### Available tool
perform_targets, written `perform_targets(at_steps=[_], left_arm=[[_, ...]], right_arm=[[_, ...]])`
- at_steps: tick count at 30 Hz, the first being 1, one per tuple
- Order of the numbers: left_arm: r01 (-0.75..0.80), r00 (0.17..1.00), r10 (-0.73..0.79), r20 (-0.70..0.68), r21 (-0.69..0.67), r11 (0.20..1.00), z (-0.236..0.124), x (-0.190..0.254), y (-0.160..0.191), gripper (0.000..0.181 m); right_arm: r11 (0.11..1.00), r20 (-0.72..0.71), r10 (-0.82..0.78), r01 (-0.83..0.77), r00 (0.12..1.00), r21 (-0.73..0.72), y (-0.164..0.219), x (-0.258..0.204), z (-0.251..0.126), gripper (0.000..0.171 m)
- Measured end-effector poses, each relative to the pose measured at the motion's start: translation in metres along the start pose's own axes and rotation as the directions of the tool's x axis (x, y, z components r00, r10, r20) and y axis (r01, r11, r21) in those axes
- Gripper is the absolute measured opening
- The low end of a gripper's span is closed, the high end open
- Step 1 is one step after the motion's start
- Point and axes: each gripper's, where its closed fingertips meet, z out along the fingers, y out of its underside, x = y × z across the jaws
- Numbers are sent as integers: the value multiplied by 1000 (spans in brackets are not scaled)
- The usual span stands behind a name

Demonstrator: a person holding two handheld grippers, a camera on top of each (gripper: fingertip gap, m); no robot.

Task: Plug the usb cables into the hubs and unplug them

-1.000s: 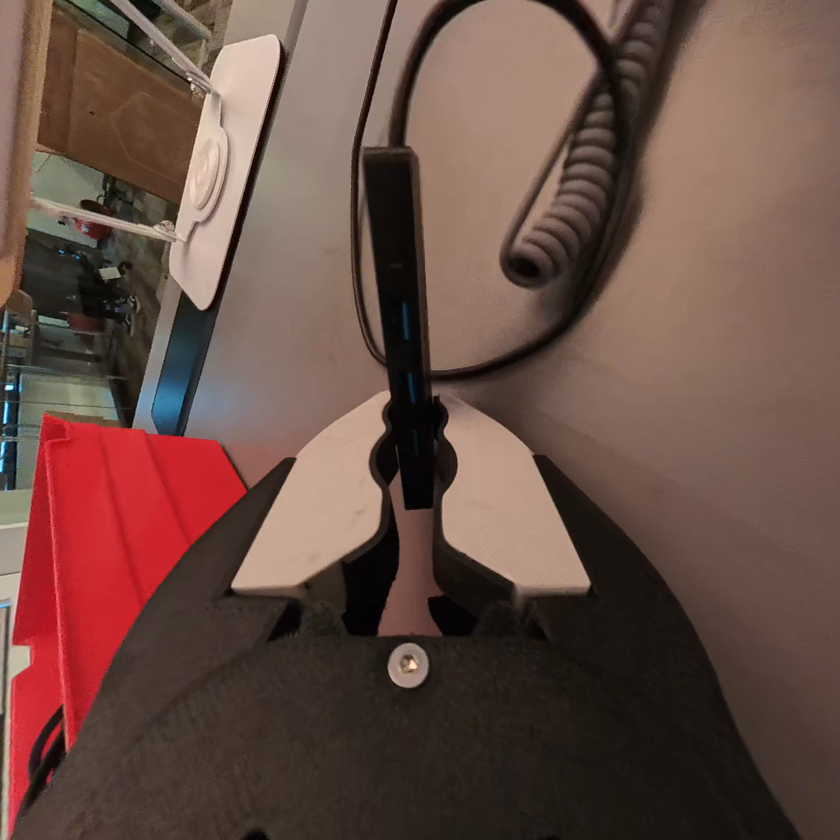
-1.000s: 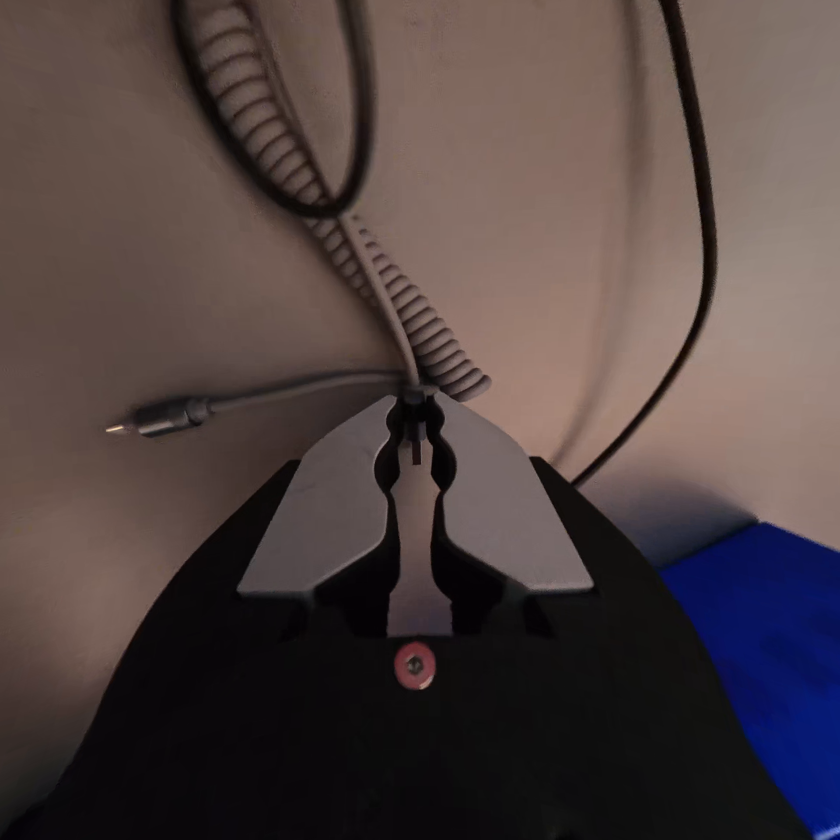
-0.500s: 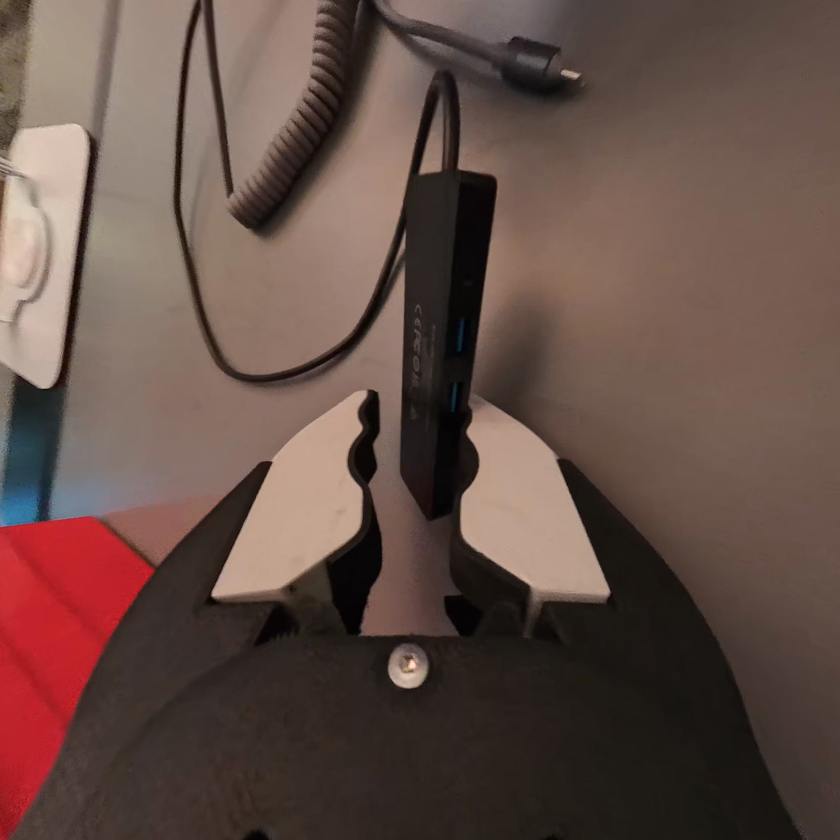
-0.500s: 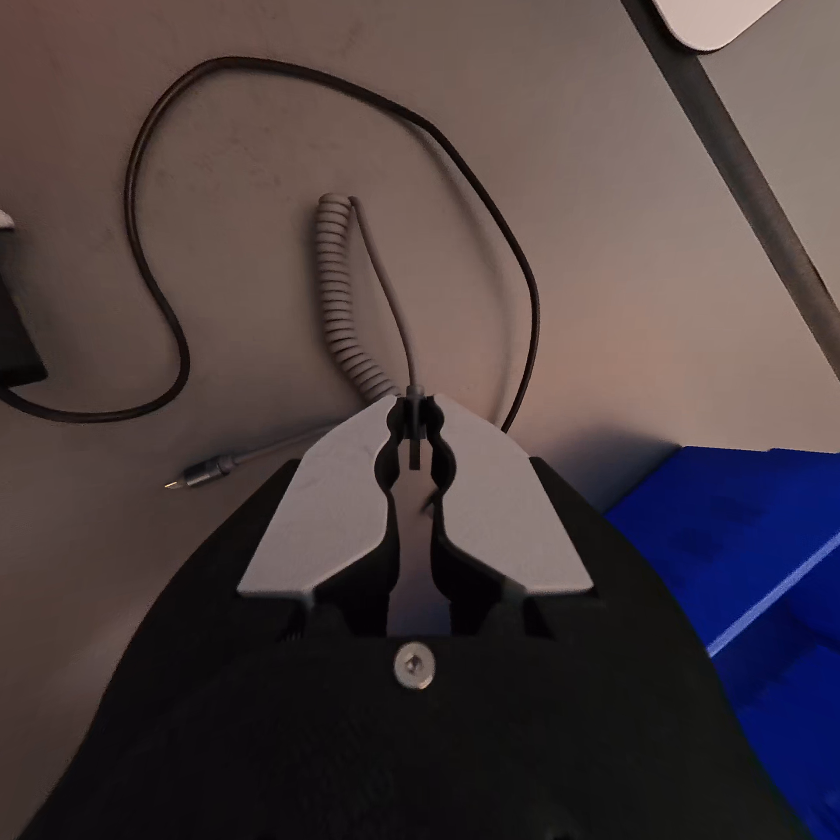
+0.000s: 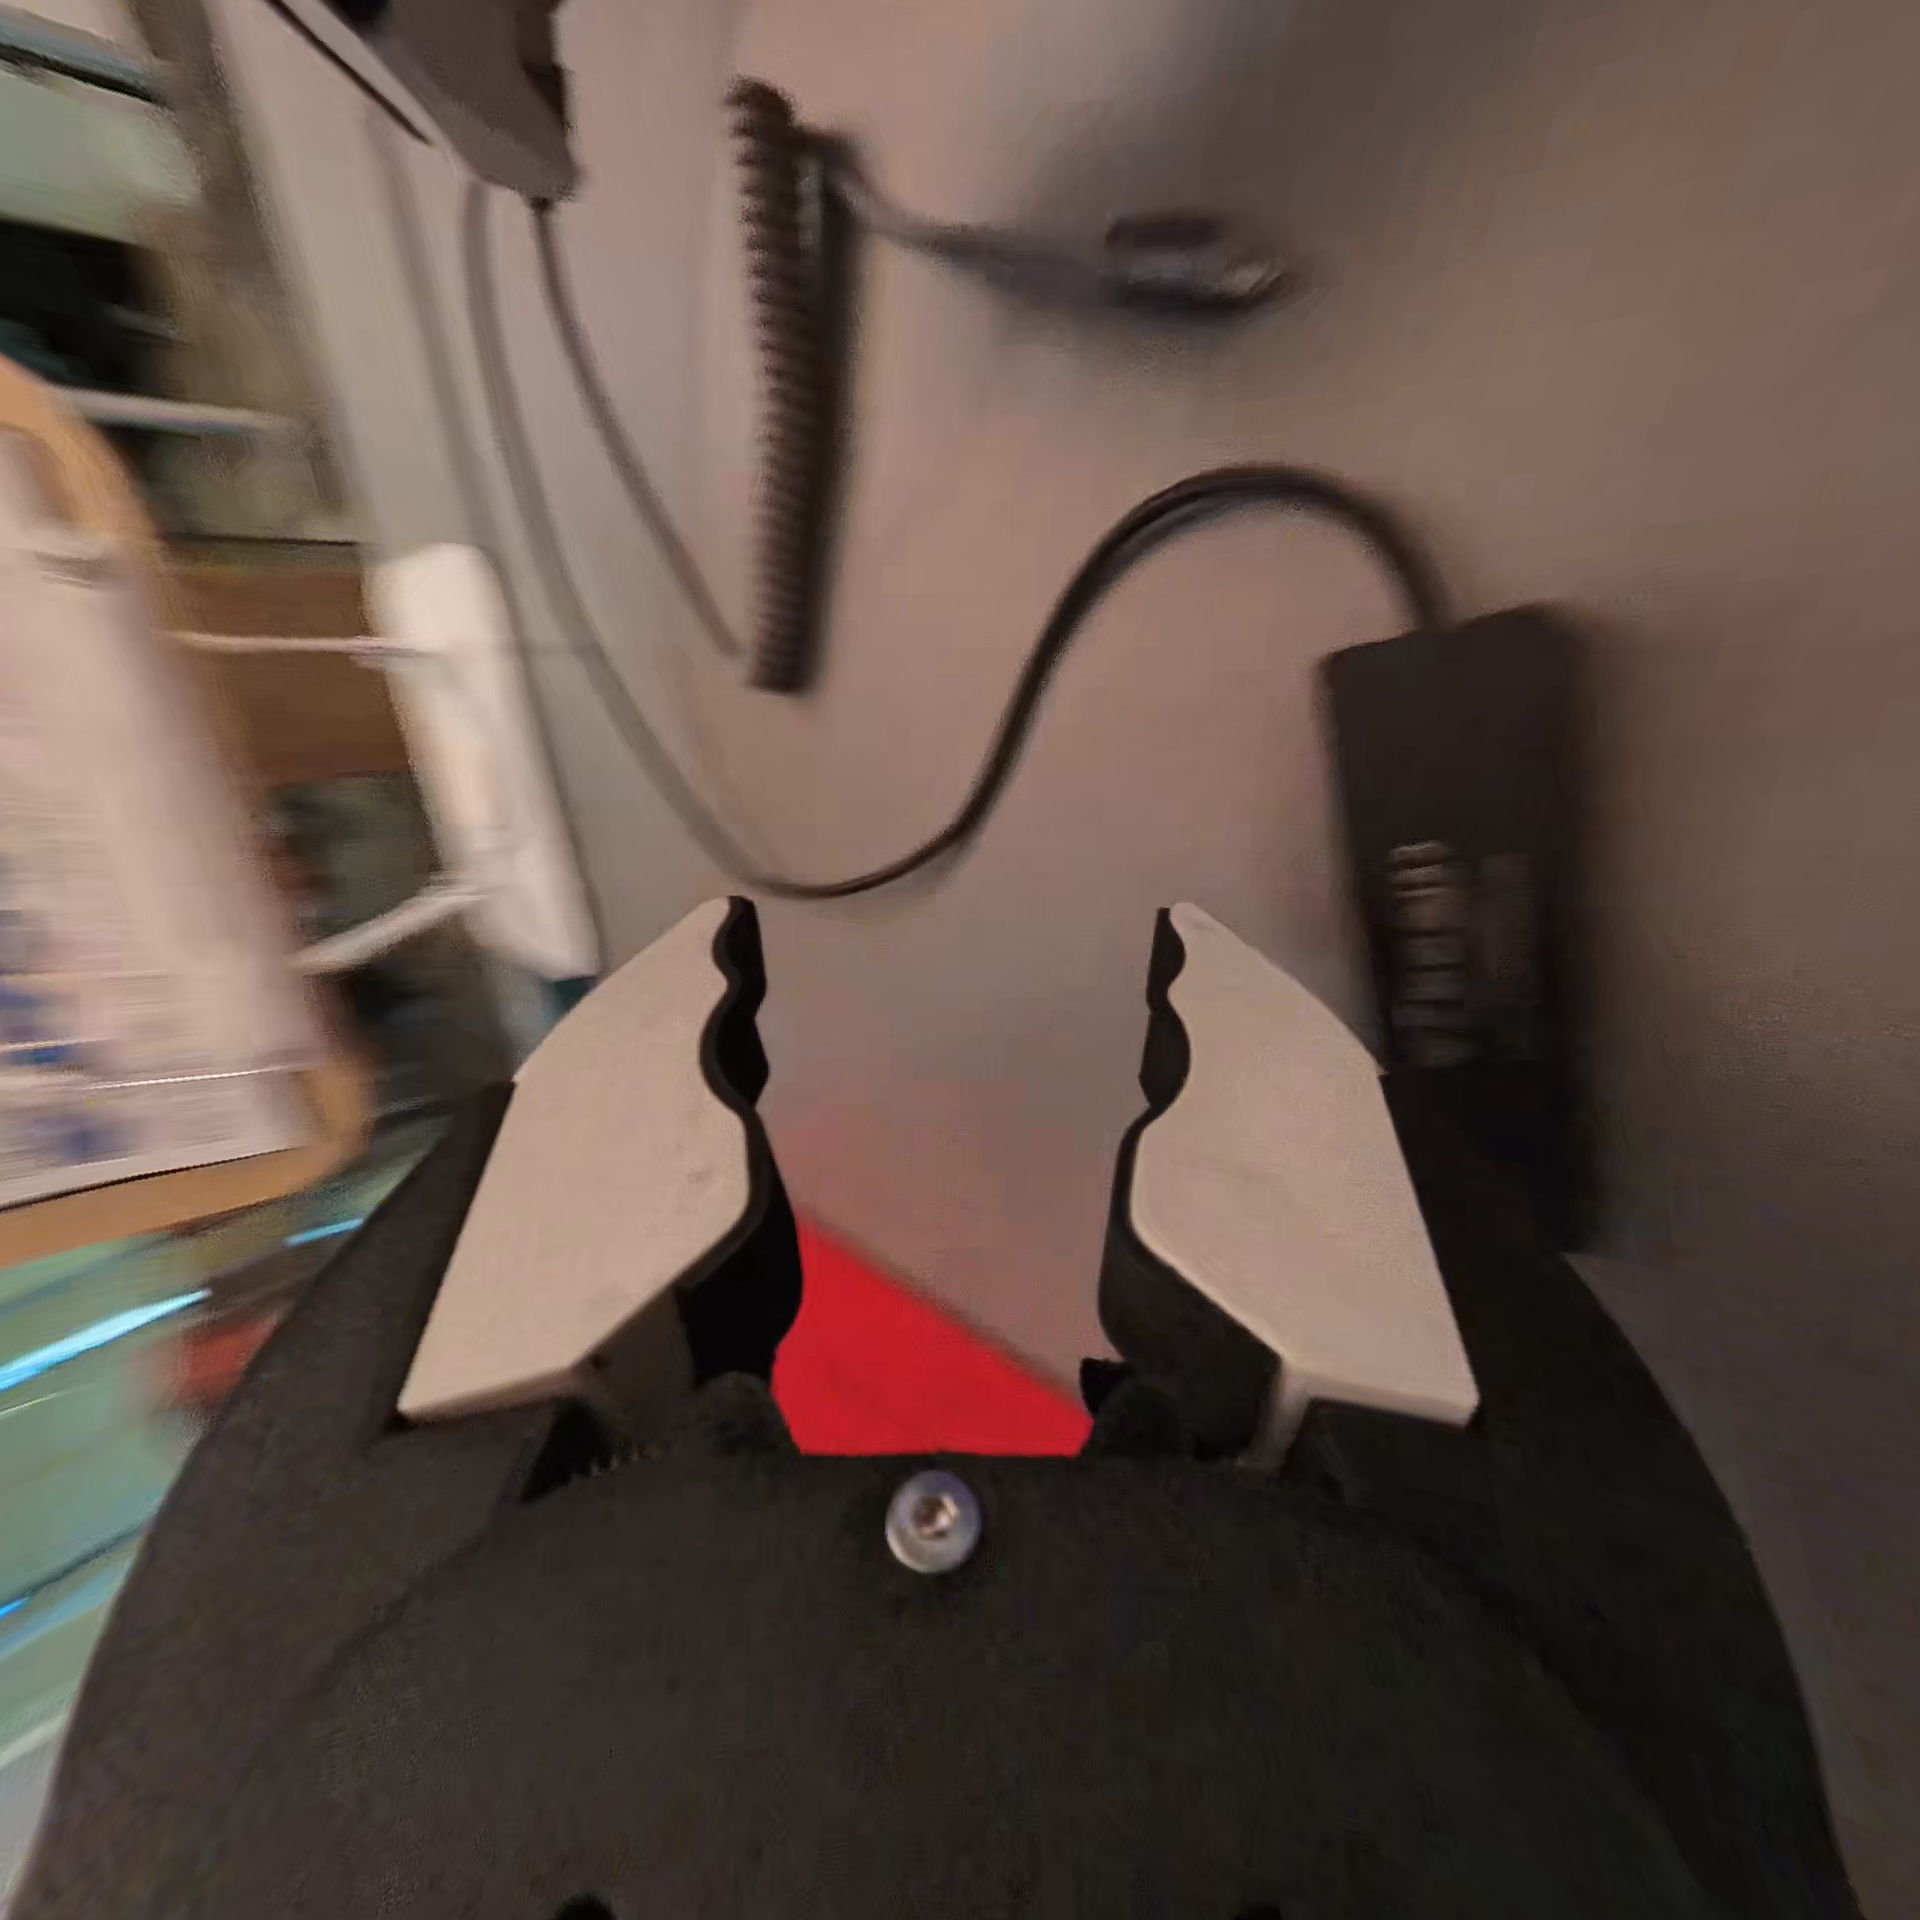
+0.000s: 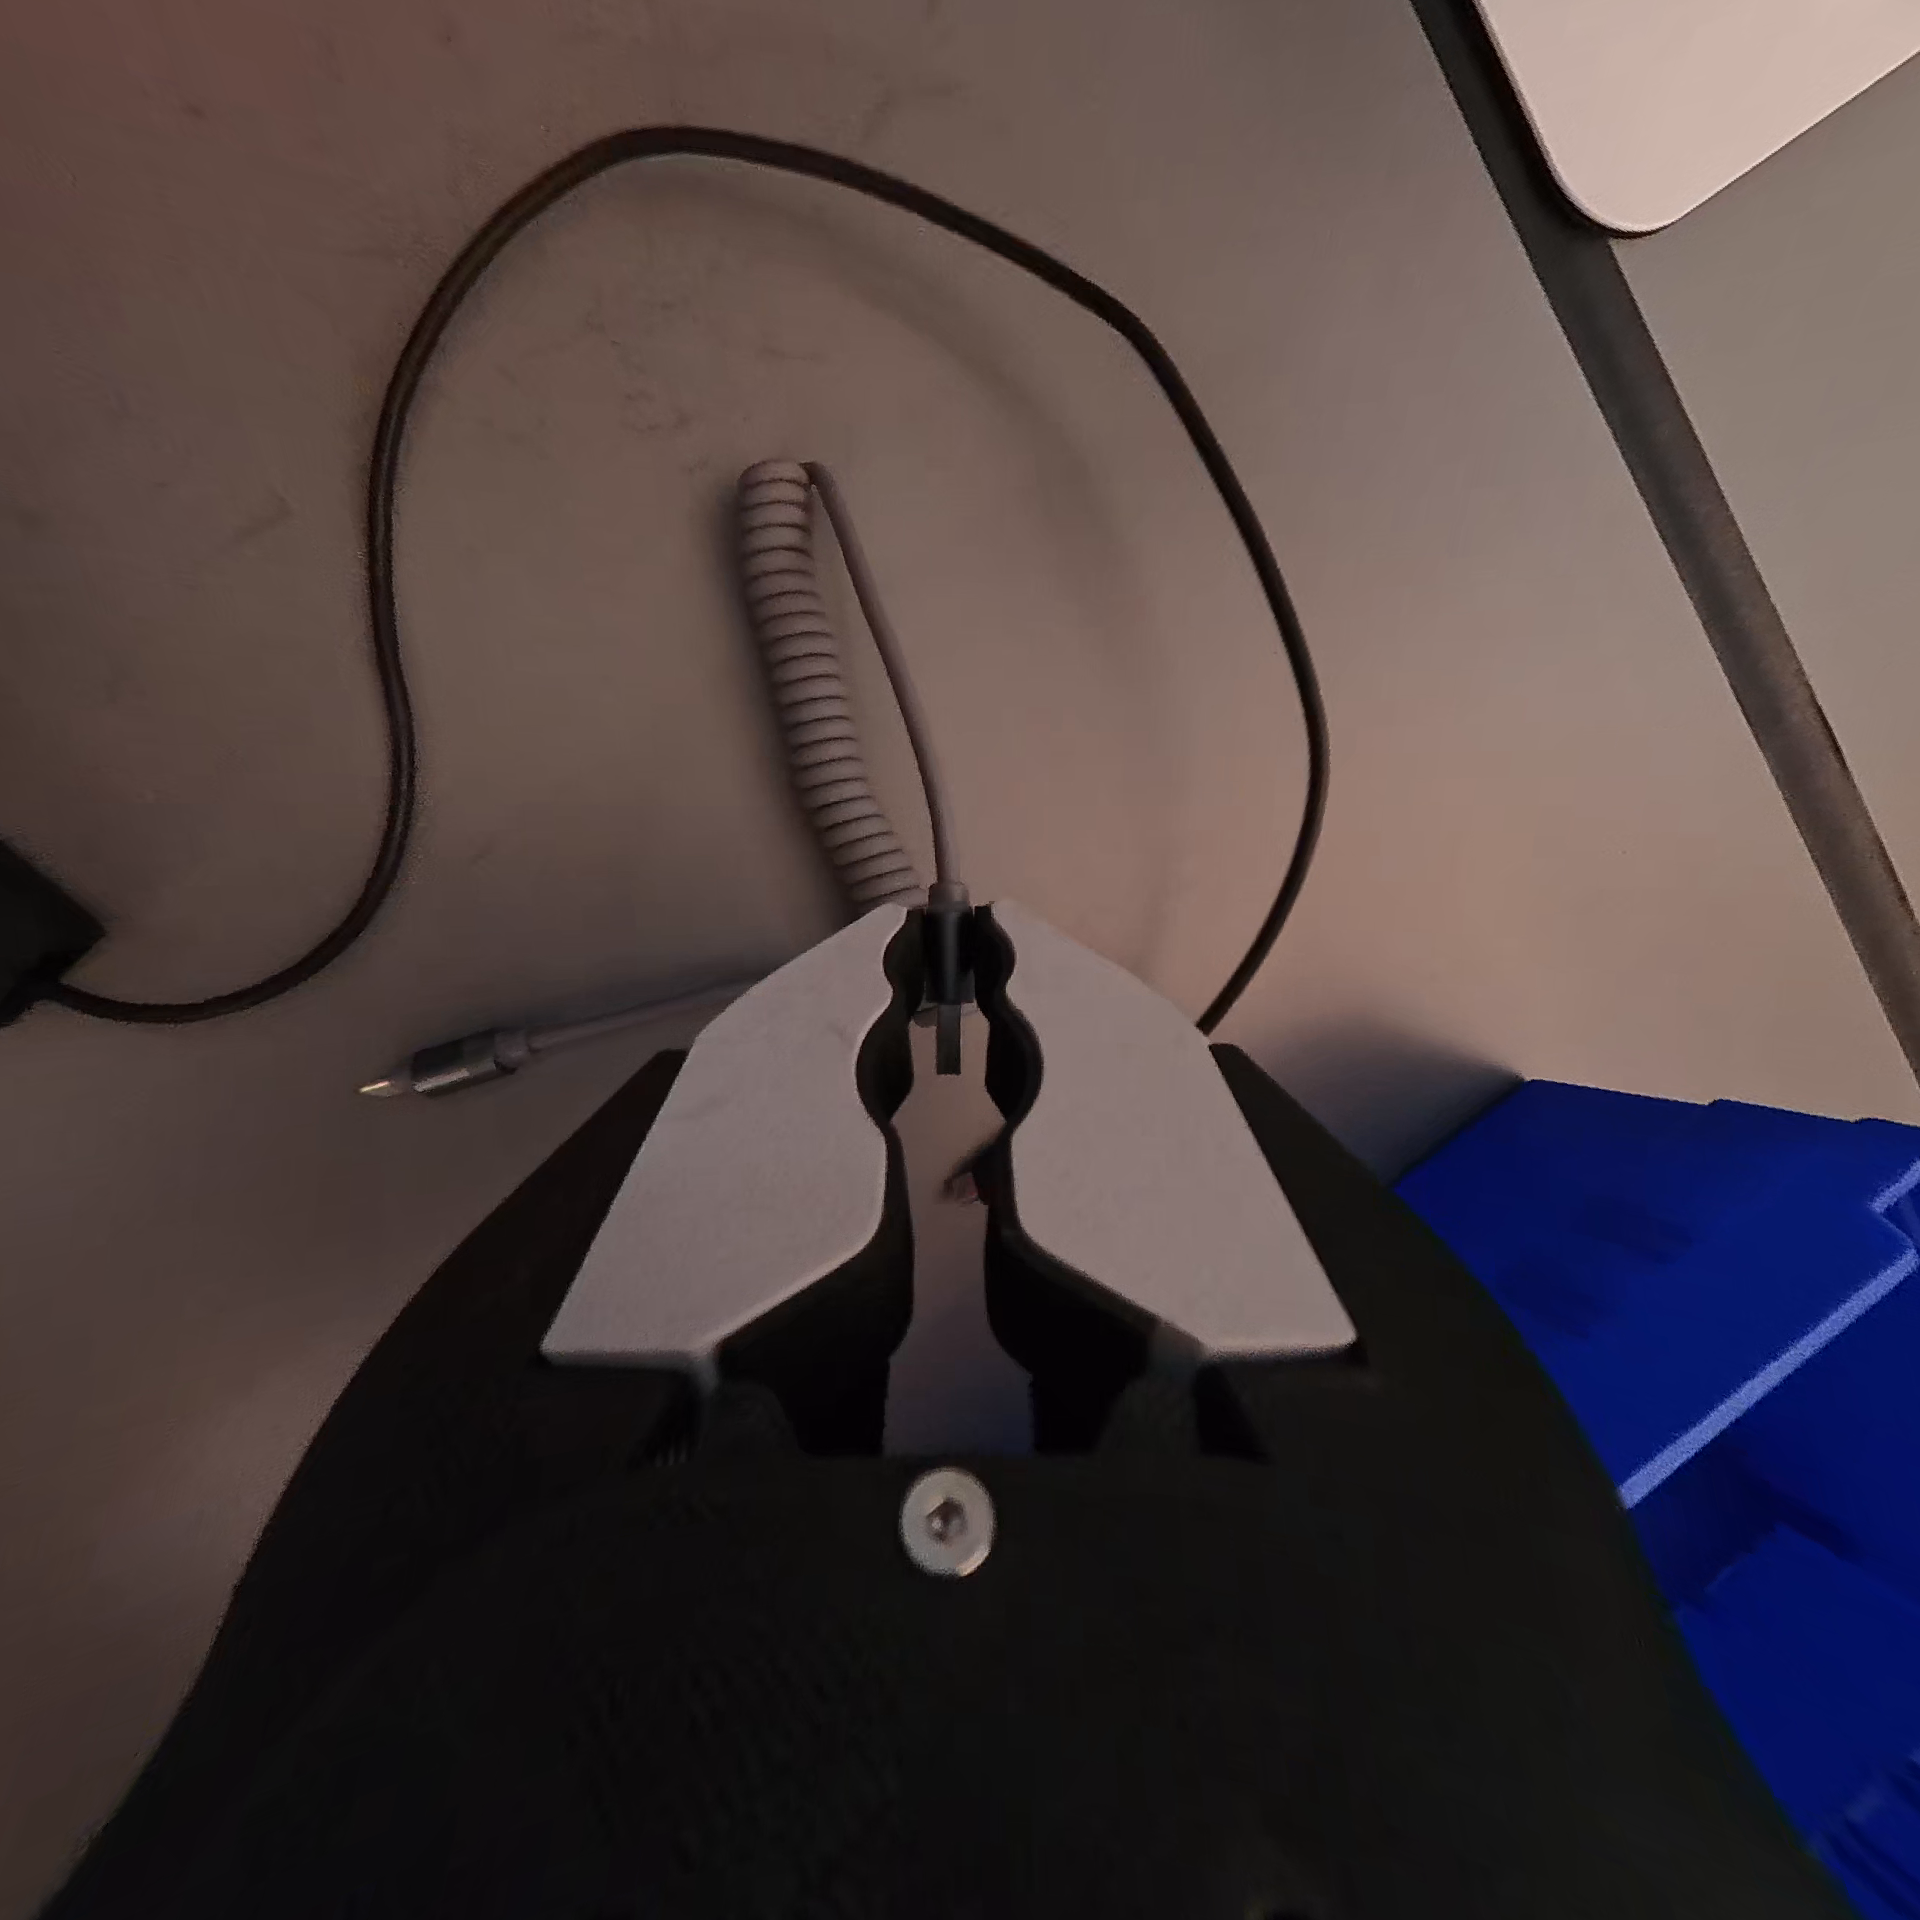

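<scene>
- Two claws were in play: the right claw was pinched on the USB plug of the grey coiled cable, the plug held upright between the tips with its lead rising away from them.
- The left claw was spread wide and gripped nothing; only bare tabletop and a corner of a red bin showed between its jaws.
- Out from the left claw, the black USB hub lay flat on the tabletop just beside the right-hand fingertip, off to the right rather than between the jaws.
- The hub's long axis ran roughly parallel to the left claw's fingers, pointing away from the camera, with its own black lead leaving the far end and looping back across the front of the claw.
- From the right claw the hub sat well apart at the far left edge, joined to the long black loop around the coil.
- The cable's other metal-tipped end lay loose on the tabletop, left of the right claw.
- A blue bin stood to the right.
- By my reading the left claw was nearer the hub and would need to shift right to straddle it; the left view was motion-blurred, so which side carried the ports could not be told.
</scene>
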Motion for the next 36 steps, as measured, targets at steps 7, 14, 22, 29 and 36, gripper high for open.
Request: perform_targets(at_steps=[7, 14, 22, 29, 36], left_arm=[[-182, 981, 184, 66, -40, 982, 5, 1, -8, 79], [604, 795, -543, -270, 440, 664, -43, -63, -36, 74], [828, 500, -583, -640, 550, 107, -72, -120, -24, 51], [719, 692, -346, -634, 563, 406, -39, -92, -83, 46], [693, 706, -395, -588, 689, 215, -51, -111, -81, 0]], right_arm=[[999, -5, -20, 20, 1000, 47, -6, 2, -3, 10], [936, -87, -220, 235, 972, 261, -43, -13, -49, 10], [796, 346, -148, -96, 927, 597, -81, -57, -123, 9], [777, 327, -275, 9, 904, 629, -80, -76, -135, 10], [484, 161, -263, -15, 951, 875, -97, -49, -187, 36]])
